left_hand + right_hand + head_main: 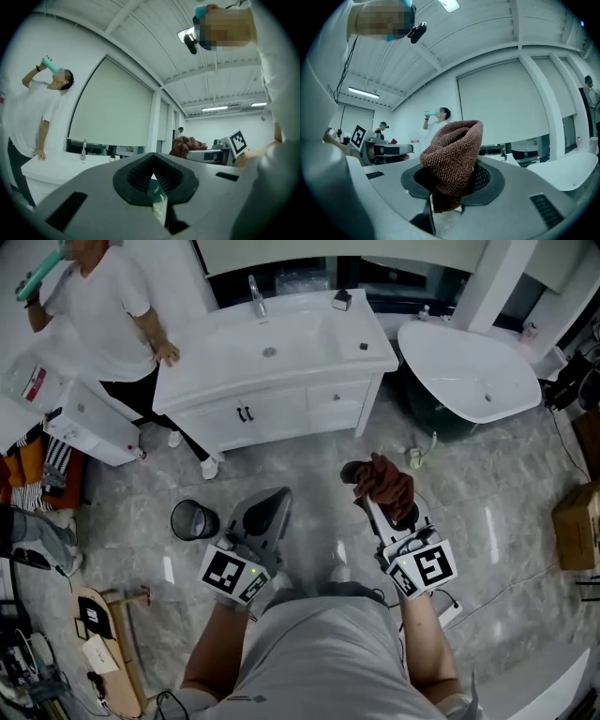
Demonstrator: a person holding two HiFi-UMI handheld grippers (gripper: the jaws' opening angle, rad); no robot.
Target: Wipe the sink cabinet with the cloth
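The white sink cabinet (272, 381) stands ahead of me across the marble floor, with a faucet (255, 296) at its back and drawers on its front. My right gripper (375, 491) is shut on a brown cloth (382, 482), bunched up between the jaws (452, 154). It is held in the air well short of the cabinet. My left gripper (267, 512) is shut with nothing in it, level with the right one. The left gripper view shows the cabinet (51, 166) low at the left and the cloth (187, 144) at the right.
A person in a white shirt (98, 310) stands at the cabinet's left end, one hand on its top, drinking from a bottle. A white bathtub (469, 367) sits to the right. A black bin (193, 519) stands on the floor near my left gripper. A cardboard box (577, 526) is at the right.
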